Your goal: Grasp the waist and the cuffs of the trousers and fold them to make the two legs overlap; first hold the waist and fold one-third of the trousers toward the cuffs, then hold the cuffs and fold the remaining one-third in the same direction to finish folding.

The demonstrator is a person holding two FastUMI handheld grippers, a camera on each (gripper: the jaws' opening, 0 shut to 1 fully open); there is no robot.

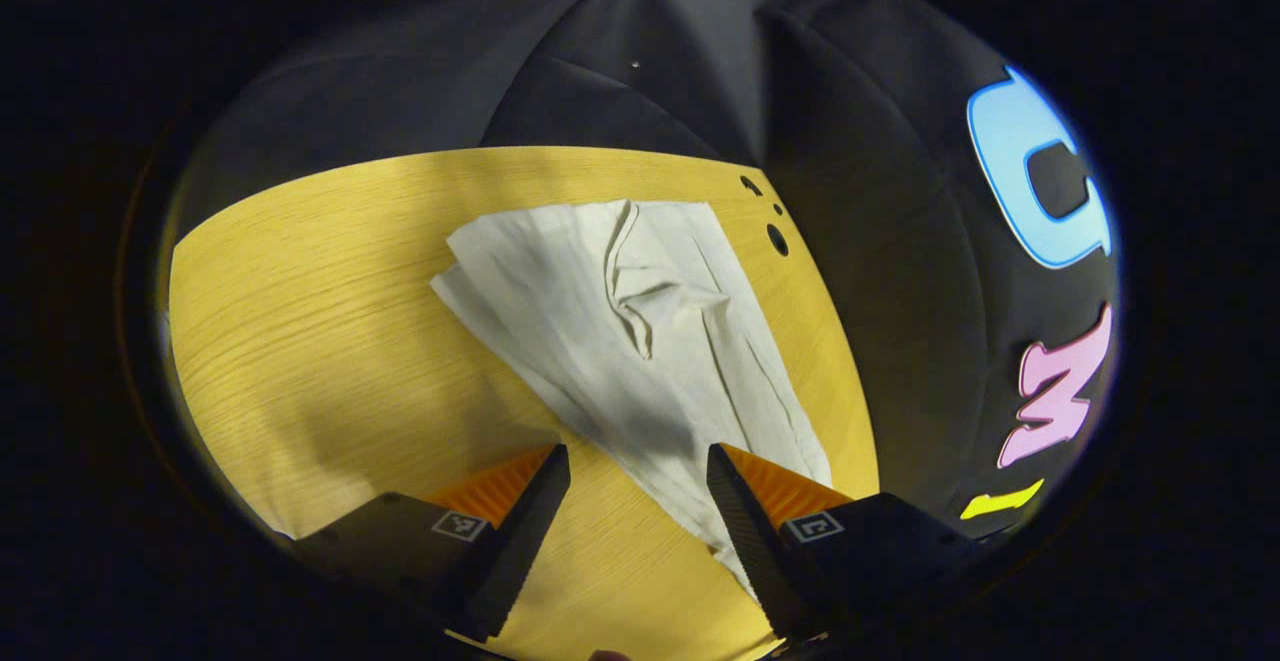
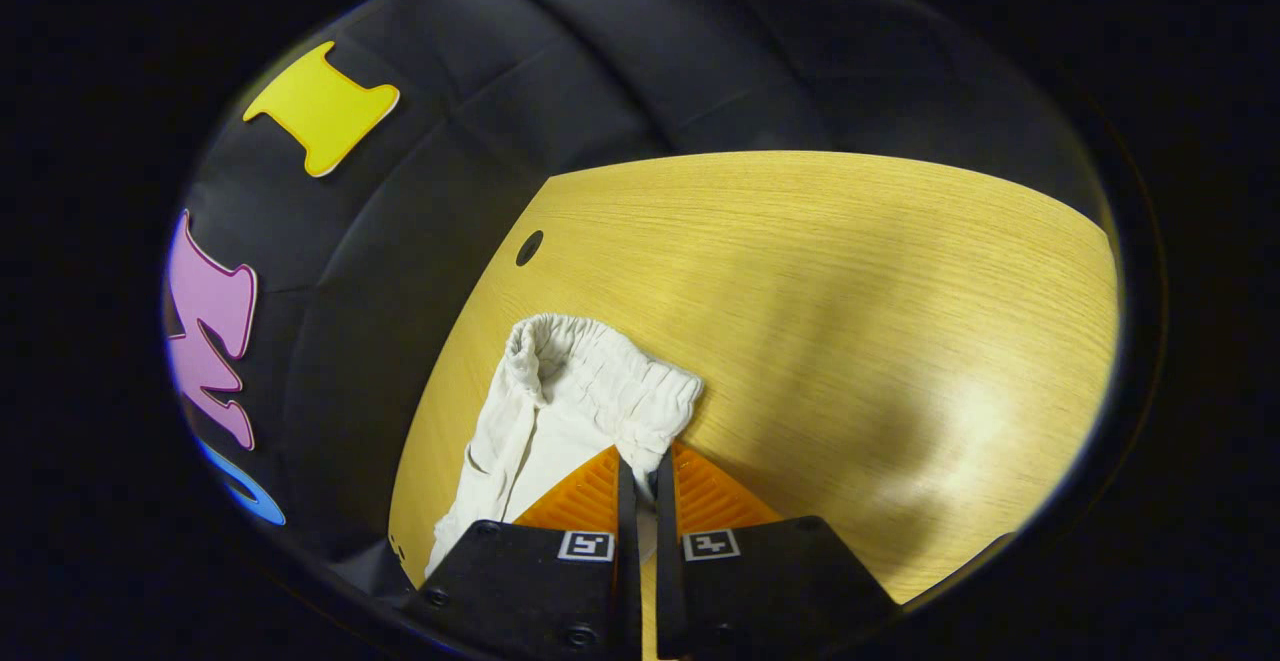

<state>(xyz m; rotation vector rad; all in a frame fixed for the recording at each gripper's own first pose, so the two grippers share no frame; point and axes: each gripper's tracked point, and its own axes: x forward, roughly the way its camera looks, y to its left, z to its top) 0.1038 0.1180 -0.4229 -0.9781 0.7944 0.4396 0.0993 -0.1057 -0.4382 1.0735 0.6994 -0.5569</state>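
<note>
- While the right gripper (image 2: 640,461) pinches the gathered waist (image 2: 600,371) of the pale trousers (image 1: 640,341), its two fingers are pressed close together with a bit of cloth between them.
- The left gripper (image 1: 640,471) has its fingers spread wide and holds nothing. It hangs over the near end of the trousers, and one finger (image 1: 740,501) sits over the cloth edge.
- The trousers lie on the yellow wooden table (image 1: 300,341), close to the edge by the black booth wall (image 1: 880,241). In the left gripper view they run from near to far, with a bunched wrinkle (image 1: 640,291) in the middle.
- I cannot tell for sure if the two legs lie neatly on top of each other yet. The cloth looks narrow, so they may.
- I think the step in hand is getting a good hold on both ends.
- To do it well, the left gripper should go down on the near edge and grab all the layers, not just the top one.
- Both ends should lift together and stay level, so the cloth does not twist.
- A soft pull between the two ends could smooth out the wrinkle.
- Keep the trousers away from the table edge by the wall, or a part may slide off.
- Lay the fold down slowly so the edges line up.
</note>
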